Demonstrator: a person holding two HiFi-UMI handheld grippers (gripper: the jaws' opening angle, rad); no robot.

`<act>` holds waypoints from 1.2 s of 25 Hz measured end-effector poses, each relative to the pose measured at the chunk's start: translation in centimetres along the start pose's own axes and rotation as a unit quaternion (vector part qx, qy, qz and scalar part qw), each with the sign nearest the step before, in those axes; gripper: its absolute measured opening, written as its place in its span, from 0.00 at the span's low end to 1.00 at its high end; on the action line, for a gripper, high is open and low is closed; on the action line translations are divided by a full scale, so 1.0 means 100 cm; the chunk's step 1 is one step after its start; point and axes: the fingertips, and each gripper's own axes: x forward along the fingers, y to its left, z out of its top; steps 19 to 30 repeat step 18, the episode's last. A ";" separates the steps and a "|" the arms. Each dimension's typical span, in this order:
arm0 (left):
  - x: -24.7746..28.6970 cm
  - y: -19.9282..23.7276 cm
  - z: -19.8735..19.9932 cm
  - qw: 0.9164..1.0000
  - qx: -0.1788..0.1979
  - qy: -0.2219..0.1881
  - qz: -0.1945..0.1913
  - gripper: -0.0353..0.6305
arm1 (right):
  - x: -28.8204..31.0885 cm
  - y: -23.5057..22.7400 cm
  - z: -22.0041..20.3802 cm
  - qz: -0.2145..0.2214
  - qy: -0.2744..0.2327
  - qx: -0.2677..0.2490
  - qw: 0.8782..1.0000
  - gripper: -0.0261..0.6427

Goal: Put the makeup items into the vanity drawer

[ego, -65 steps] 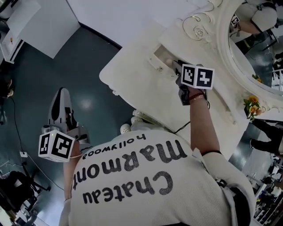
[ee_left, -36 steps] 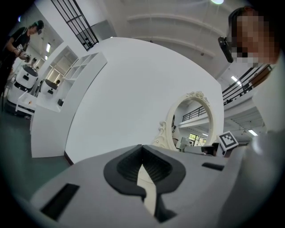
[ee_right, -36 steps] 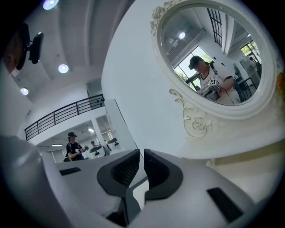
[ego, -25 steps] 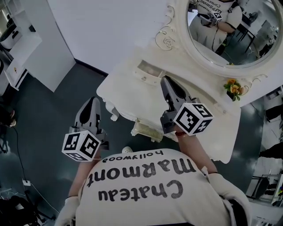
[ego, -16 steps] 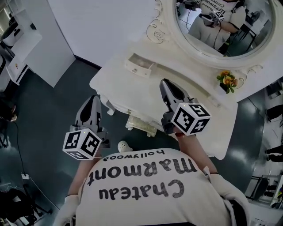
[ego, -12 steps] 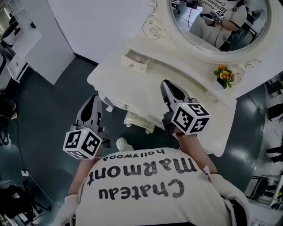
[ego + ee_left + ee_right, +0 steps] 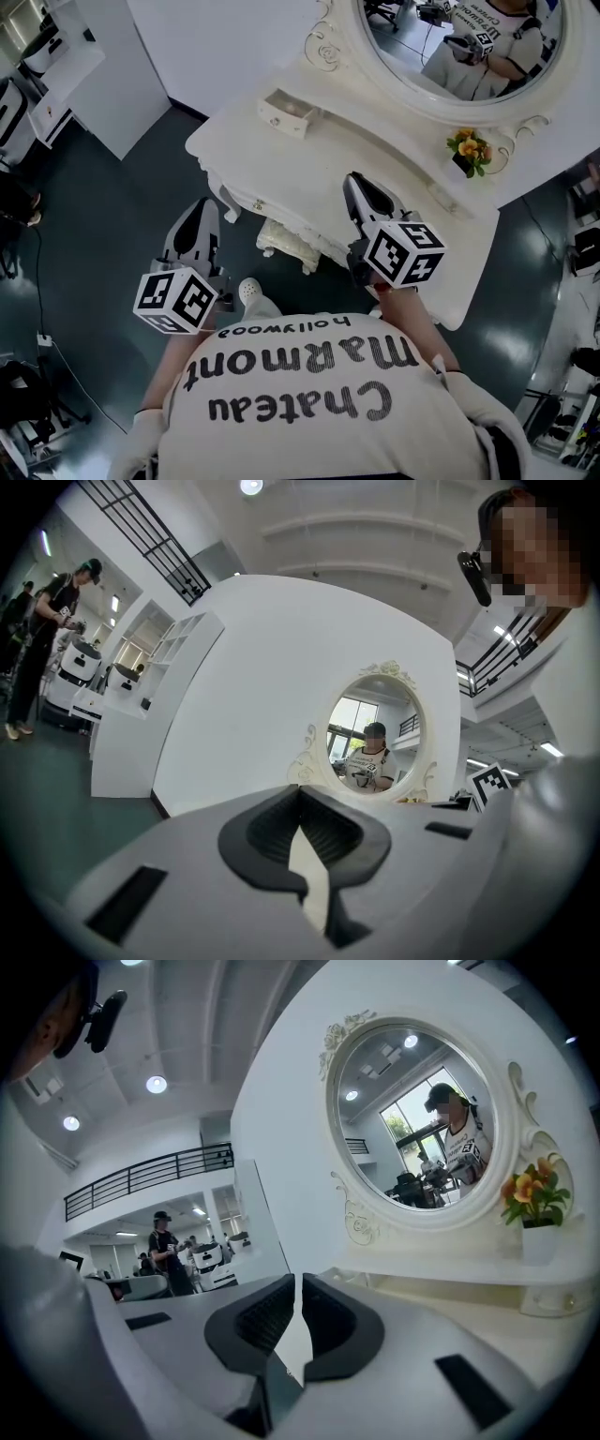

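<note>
Both sets of jaws pressed together on nothing, the left gripper (image 7: 201, 214) hangs short of the ornate white vanity surface (image 7: 309, 169) and the right gripper (image 7: 362, 186) hovers over its near edge, the small open white drawer (image 7: 289, 111) well ahead and to its left, with no loose makeup showing, so stowing looks finished.

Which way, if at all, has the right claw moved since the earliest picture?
Yes. The right claw has pulled back from the small drawer toward the front edge of the vanity.
</note>
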 end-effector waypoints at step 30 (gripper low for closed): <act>-0.042 -0.040 -0.035 1.000 -0.004 0.005 0.021 0.06 | -0.052 -0.014 -0.039 0.014 0.037 -0.003 0.999 0.11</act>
